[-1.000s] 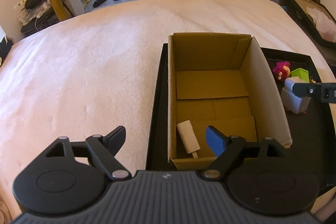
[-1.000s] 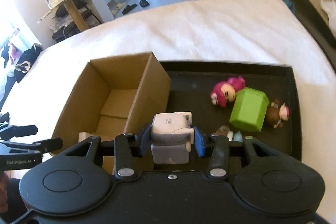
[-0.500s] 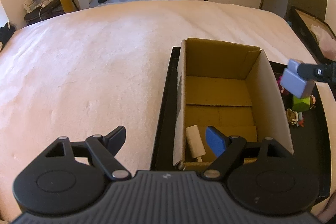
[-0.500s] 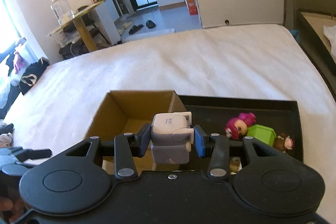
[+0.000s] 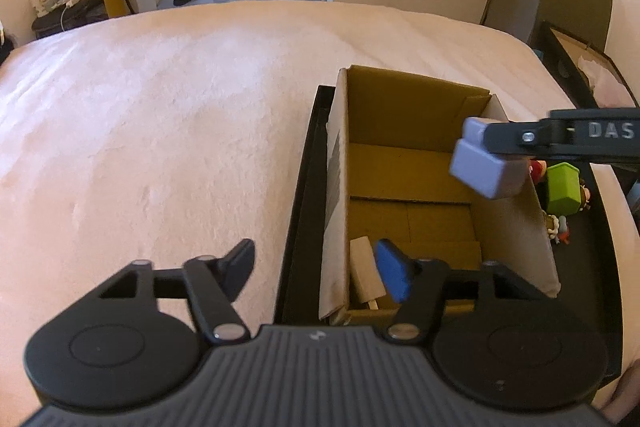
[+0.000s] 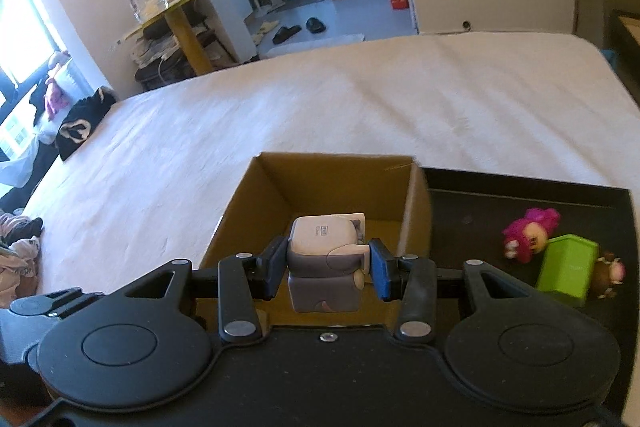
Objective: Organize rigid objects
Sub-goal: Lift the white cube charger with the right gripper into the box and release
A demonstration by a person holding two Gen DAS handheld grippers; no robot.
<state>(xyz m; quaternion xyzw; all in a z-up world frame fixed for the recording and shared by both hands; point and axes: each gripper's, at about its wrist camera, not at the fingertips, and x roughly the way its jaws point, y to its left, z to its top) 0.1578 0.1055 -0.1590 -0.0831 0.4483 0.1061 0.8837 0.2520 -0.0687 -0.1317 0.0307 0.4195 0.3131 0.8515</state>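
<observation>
My left gripper [image 5: 316,269] is hovering at the near left corner of the box [image 5: 516,223], its fingers standing apart with the box wall and tray [image 5: 298,223] rim between them but not pressed; the jaws have just been closing partway. One finger is hanging over the bed [image 5: 160,115], the other, blue-padded, is reaching inside the box just beside a pale stick [image 5: 366,275] that is lying on the box floor against the left wall. The box is sitting open-topped in the left part of the black tray. My right gripper [image 6: 327,265] is clamping a grey-and-white block toy [image 6: 324,259] between its fingers and is holding it above the box's right wall, clear of the cardboard, as the left view shows [image 5: 486,167]. To the right, in the tray's open part, a pink figure [image 6: 526,237], a green block [image 6: 568,269] and a brown figure [image 6: 610,273] are lying close together, the green block touching both. A further small figure [image 5: 558,227] is lying near them, beside the box.
</observation>
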